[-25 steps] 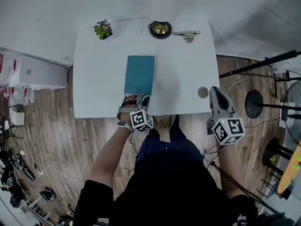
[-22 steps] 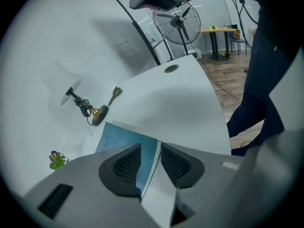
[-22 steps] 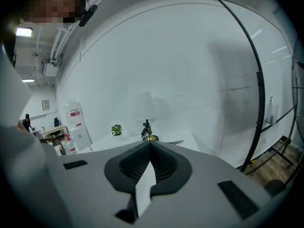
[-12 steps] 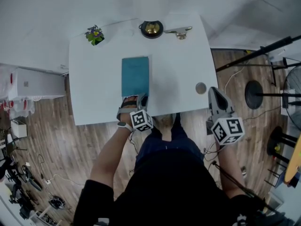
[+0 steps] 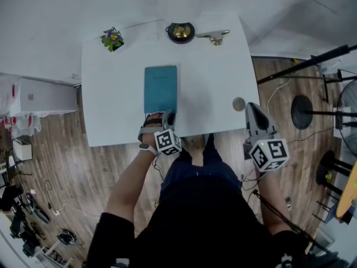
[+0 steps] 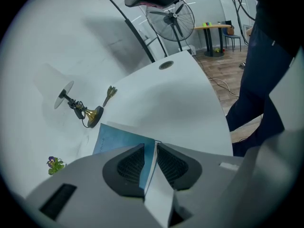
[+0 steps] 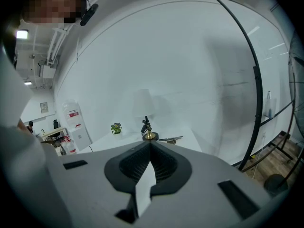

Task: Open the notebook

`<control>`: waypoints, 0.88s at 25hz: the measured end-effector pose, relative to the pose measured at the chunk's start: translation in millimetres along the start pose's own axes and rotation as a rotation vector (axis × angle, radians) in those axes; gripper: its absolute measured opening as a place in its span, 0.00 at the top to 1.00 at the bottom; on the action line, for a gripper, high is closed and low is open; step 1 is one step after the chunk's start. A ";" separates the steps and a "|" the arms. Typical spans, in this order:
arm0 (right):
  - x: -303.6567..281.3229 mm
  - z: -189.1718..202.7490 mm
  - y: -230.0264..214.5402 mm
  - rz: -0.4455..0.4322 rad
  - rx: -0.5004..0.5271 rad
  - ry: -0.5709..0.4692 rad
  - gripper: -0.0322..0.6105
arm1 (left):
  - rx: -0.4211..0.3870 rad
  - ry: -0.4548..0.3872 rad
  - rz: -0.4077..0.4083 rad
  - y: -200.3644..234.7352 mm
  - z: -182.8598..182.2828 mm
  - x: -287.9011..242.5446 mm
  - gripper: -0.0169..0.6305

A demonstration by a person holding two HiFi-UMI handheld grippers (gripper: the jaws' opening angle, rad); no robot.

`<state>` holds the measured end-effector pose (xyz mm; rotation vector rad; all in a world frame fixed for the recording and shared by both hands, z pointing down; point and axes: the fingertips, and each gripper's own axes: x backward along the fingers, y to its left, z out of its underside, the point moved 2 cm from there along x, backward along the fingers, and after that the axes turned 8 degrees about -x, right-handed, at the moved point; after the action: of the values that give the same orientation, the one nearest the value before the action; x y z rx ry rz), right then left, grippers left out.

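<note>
We see the teal notebook (image 5: 160, 88) lying closed and flat on the white table (image 5: 215, 82). The left gripper (image 5: 161, 116) tips down at its near edge, jaws closing, a narrow gap left with the notebook's near corner in it. The right gripper (image 5: 252, 109) hangs beside the table's near right corner, its 2 jaws together on nothing

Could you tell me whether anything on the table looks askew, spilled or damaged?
Nothing stands out. The notebook lies flat, closed and square to the table. The lamp and the plant stand upright along the far edge.
</note>
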<state>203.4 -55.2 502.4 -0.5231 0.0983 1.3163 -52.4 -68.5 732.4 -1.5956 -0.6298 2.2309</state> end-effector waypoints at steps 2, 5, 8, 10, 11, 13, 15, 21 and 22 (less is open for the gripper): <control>-1.0 0.6 0.6 -0.004 0.002 0.004 0.94 | -0.004 0.002 -0.001 0.7 -0.3 0.0 0.85; -1.7 1.6 1.1 -0.006 0.004 0.007 0.94 | 0.003 0.005 0.001 1.8 -0.1 -0.3 0.85; -1.5 1.4 -0.9 -0.006 0.002 0.008 0.94 | 0.011 0.012 0.008 0.4 0.2 -1.3 0.85; -2.1 0.7 -2.6 -0.005 0.002 0.008 0.94 | 0.007 0.019 0.011 -1.4 0.9 -3.0 0.85; -2.9 0.5 -3.2 -0.005 0.002 0.008 0.94 | 0.000 0.023 0.009 -1.2 1.2 -3.5 0.85; -4.6 0.3 -3.9 -0.007 0.001 0.007 0.94 | -0.016 0.030 0.003 0.6 0.7 -3.2 0.84; -5.7 -0.4 -3.7 -0.010 -0.001 0.006 0.94 | -0.027 0.034 -0.005 3.4 -1.4 -1.8 0.83; -7.8 0.0 -1.7 -0.021 -0.005 0.009 0.94 | -0.003 0.024 -0.062 9.7 -1.7 5.6 0.87; -8.1 0.4 -1.8 -0.022 -0.005 0.010 0.94 | 0.010 0.017 -0.075 11.4 -1.8 7.4 0.91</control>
<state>202.8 -62.6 506.2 -0.5340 0.0972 1.2932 -53.2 -74.2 719.9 -1.5592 -0.6619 2.1611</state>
